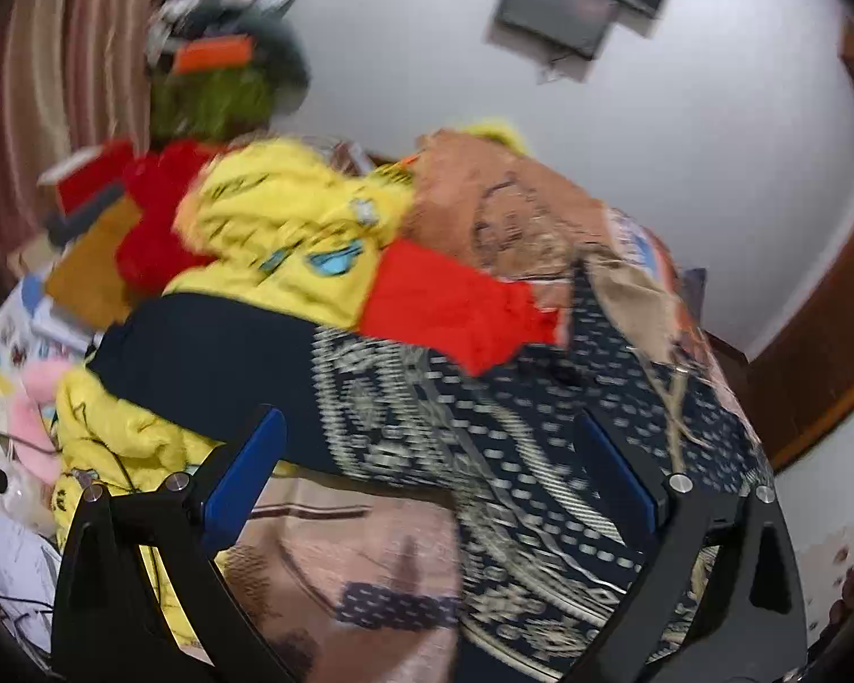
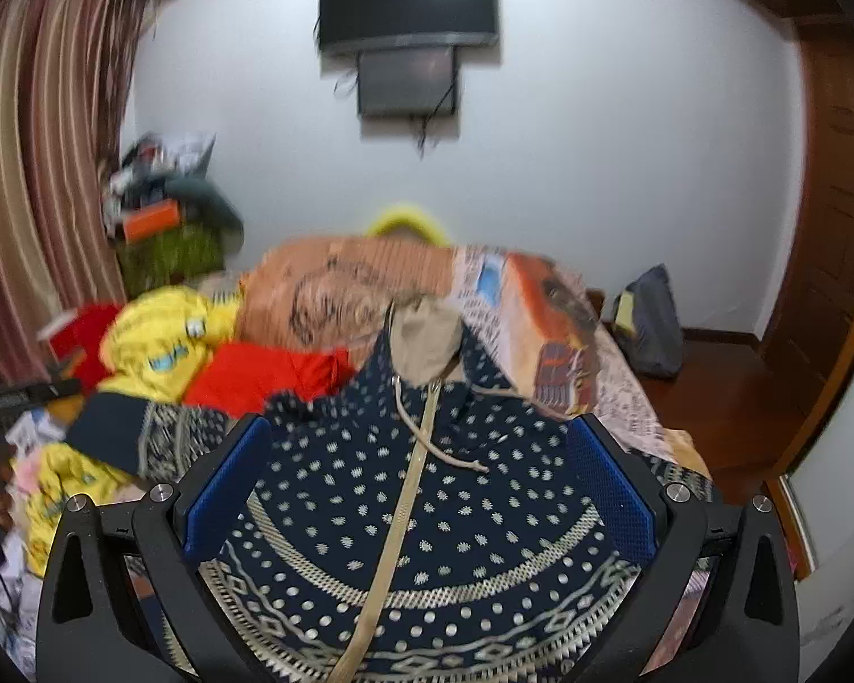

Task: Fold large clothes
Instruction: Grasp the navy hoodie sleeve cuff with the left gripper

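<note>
A: Where do we have the navy patterned hoodie (image 2: 427,512)?

B: It lies spread on the bed (image 2: 626,398), right under and ahead of our right gripper (image 2: 421,489). In the right wrist view its dotted body fills the space between the blue pads (image 2: 228,489).

A: And that claw?

B: Spread wide, pinching nothing; we cannot tell whether the pads touch the cloth.

A: The left one?

B: Our left gripper (image 1: 427,489) is also spread wide, nothing held. The hoodie (image 1: 512,455) lies below and ahead of it, and the view is blurred.

A: Which way does the garment run?

B: Its long axis runs away from us toward the far wall, hood (image 2: 427,341) at the far end, beige zipper line (image 2: 398,512) and drawstring (image 2: 444,449) down the middle. One navy-cuffed sleeve (image 2: 131,432) reaches out leftward toward the yellow clothing (image 2: 159,336) and the red garment (image 2: 262,370).

A: What lies beyond the hood?

B: A folded orange printed blanket (image 2: 370,279).
</note>
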A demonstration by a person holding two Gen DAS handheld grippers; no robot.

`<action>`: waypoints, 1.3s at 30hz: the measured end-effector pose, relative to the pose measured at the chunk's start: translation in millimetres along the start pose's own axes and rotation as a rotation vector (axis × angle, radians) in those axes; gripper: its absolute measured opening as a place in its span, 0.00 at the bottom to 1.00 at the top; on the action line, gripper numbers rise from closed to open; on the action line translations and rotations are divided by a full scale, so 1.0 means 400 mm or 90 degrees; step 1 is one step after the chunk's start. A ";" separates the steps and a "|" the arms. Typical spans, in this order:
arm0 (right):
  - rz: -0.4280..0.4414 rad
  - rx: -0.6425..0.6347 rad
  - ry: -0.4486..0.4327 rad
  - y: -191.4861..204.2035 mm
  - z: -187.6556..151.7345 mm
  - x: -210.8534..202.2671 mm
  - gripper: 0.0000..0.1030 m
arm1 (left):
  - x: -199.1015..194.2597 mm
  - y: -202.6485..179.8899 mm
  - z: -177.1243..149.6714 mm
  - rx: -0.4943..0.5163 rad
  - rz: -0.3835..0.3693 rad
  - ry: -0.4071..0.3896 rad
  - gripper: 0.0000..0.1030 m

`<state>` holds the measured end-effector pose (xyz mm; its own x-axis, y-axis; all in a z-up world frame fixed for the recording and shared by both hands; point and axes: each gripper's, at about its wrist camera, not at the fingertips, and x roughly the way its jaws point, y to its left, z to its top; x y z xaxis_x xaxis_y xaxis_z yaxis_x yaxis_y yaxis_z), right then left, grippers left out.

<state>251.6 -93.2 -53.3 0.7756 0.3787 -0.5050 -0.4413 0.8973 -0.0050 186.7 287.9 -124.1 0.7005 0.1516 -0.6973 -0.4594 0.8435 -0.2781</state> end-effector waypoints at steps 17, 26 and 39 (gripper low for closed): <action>0.043 -0.072 0.250 0.071 -0.093 0.358 1.00 | 0.274 0.429 -0.045 -0.250 -0.036 0.140 0.99; 0.030 -0.090 0.269 0.074 -0.112 0.408 1.00 | 0.349 0.429 0.002 -0.241 -0.009 0.161 0.68; 0.008 -0.074 0.250 0.015 -0.089 0.349 1.00 | 0.199 0.203 0.113 0.010 0.224 0.000 0.07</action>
<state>341.1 -43.2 -154.5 0.5488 0.2540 -0.7965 -0.5155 0.8528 -0.0833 229.6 391.7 -172.5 0.5006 0.4352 -0.7483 -0.6648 0.7470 -0.0103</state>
